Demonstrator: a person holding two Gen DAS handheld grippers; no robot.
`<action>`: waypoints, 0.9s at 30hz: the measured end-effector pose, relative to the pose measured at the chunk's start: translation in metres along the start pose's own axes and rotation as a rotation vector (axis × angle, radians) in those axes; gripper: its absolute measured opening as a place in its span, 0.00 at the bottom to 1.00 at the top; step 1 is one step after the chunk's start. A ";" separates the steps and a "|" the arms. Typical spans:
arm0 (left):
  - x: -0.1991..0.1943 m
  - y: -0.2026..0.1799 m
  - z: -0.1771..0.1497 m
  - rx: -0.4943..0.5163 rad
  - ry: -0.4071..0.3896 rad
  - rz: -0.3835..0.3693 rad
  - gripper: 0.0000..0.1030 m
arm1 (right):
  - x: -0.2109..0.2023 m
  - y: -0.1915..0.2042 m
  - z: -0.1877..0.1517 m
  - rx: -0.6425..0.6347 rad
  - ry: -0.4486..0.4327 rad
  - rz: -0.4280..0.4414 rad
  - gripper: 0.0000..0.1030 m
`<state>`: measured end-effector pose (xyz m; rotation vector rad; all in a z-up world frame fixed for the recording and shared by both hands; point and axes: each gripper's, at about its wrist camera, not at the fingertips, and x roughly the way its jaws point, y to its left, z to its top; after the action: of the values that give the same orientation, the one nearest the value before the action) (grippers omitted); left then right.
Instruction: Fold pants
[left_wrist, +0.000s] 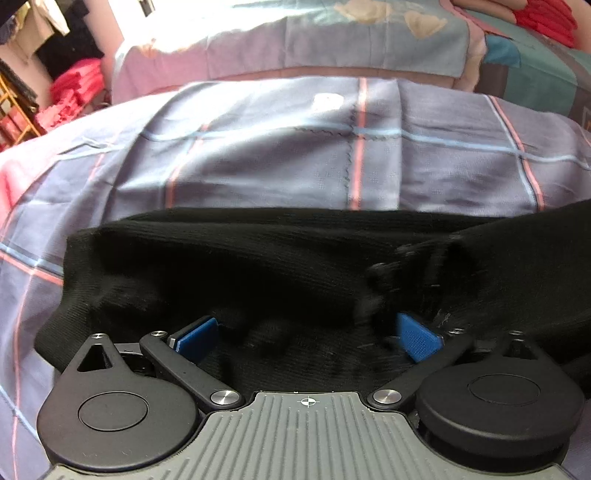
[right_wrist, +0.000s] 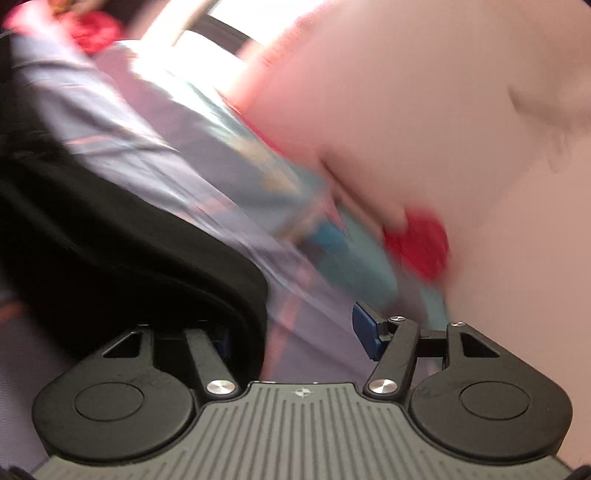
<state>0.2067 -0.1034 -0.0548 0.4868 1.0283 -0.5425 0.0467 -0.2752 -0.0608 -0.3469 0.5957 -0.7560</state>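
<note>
- Left wrist view, nearest: we see the left gripper (left_wrist: 308, 338) with its two blue pads (left_wrist: 195, 338) spread wide; black fabric lies between and over the jaws, but nothing is pinched.
- Just beyond: the black pants (left_wrist: 258, 266) lie as a broad band across the plaid bedsheet (left_wrist: 280, 158), running from the left edge of the band to the right border of the frame.
- Farther: a second covered surface with a pale floral cover (left_wrist: 332, 40), and red cloth (left_wrist: 543, 18) at the upper right; more red cloth on the left beside a yellow rack (left_wrist: 14, 110).
- Right wrist view, nearest: the right gripper (right_wrist: 295, 338) also has its fingers apart; the right blue pad (right_wrist: 365, 332) is bare, while the left finger is hidden under a thick folded edge of the pants (right_wrist: 110, 236).
- Beyond, only this view shows a large pale pink mass (right_wrist: 424, 110) filling the right side; heavy motion blur prevents us from identifying it.
- We find no legible writing or brand in either view; each gripper body carries only a small crosshair mark (left_wrist: 307, 401).
</note>
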 end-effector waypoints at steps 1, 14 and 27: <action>0.001 -0.002 -0.001 -0.007 0.008 -0.013 1.00 | 0.001 0.000 -0.003 0.004 0.021 0.007 0.65; -0.005 -0.001 0.010 0.038 0.022 -0.024 1.00 | -0.063 -0.001 -0.013 -0.278 -0.176 0.221 0.88; -0.027 0.017 0.010 0.032 -0.008 -0.051 1.00 | -0.034 0.001 0.062 0.165 -0.063 0.366 0.50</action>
<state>0.2130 -0.0916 -0.0239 0.4872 1.0284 -0.6065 0.0664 -0.2444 -0.0002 -0.1028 0.5150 -0.4361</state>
